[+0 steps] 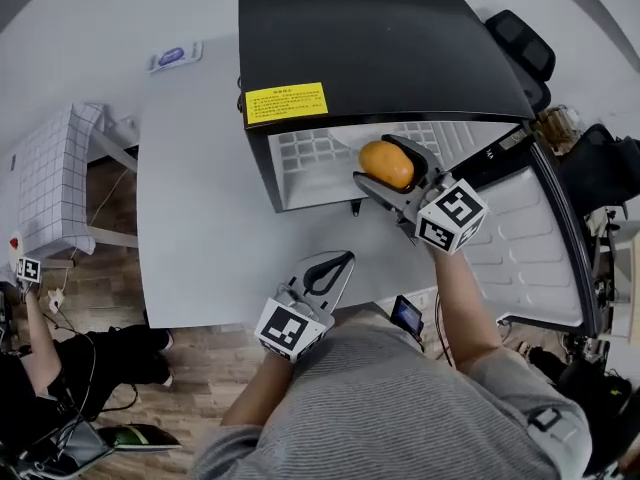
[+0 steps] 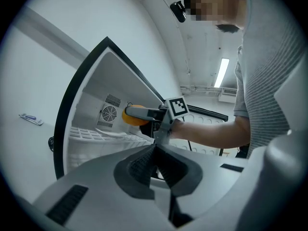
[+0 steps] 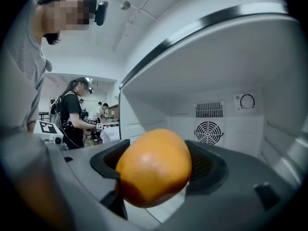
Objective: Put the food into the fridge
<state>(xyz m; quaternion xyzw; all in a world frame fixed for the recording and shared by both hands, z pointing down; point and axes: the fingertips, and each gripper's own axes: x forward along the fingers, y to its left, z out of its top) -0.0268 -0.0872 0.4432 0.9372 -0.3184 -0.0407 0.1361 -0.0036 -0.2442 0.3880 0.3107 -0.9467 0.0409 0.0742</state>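
Note:
An orange fruit is clamped in my right gripper at the mouth of the small black fridge. In the right gripper view the orange fruit fills the space between the jaws, with the fridge's white interior and round fan grille behind it. My left gripper hangs over the grey table near its front edge, jaws closed with nothing between them. From the left gripper view I see the orange fruit and the right gripper inside the fridge opening.
The fridge door stands swung open to the right, its white inner shelves showing. The grey table bears the fridge. A phone lies at the table's near edge. A chequered stool stands left; people stand in the background.

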